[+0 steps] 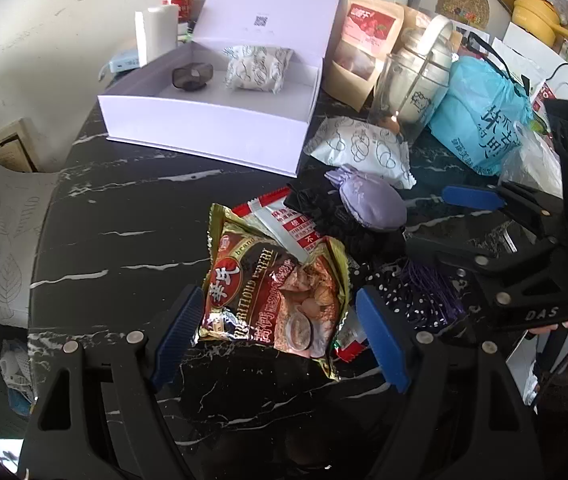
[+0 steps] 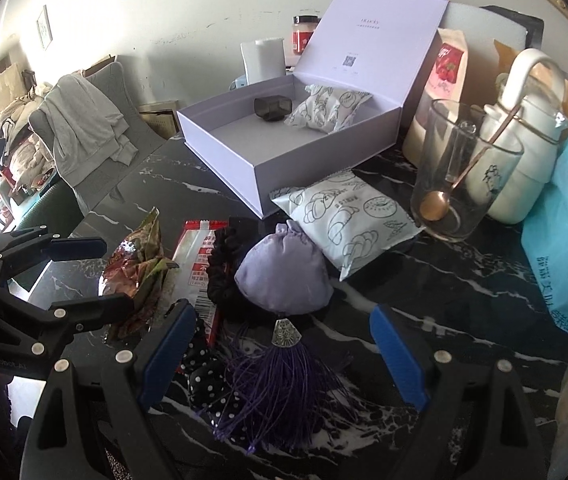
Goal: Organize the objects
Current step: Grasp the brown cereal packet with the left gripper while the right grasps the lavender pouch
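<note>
White letters "DAS" on the black gripper (image 1: pixel 540 314) right of the snack bag (image 1: pixel 273 294), a small square code on the open lid of the white box (image 1: pixel 203 120) behind the bag (tiny words above it too small to read), big Chinese letters on the bag itself

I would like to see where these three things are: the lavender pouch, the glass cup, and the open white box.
lavender pouch (image 2: pixel 284 276), right wrist view, middle of its rounded body.
glass cup (image 2: pixel 460 184), right wrist view, front of its clear wall.
open white box (image 1: pixel 203 128), left wrist view, its near outer wall.
</note>
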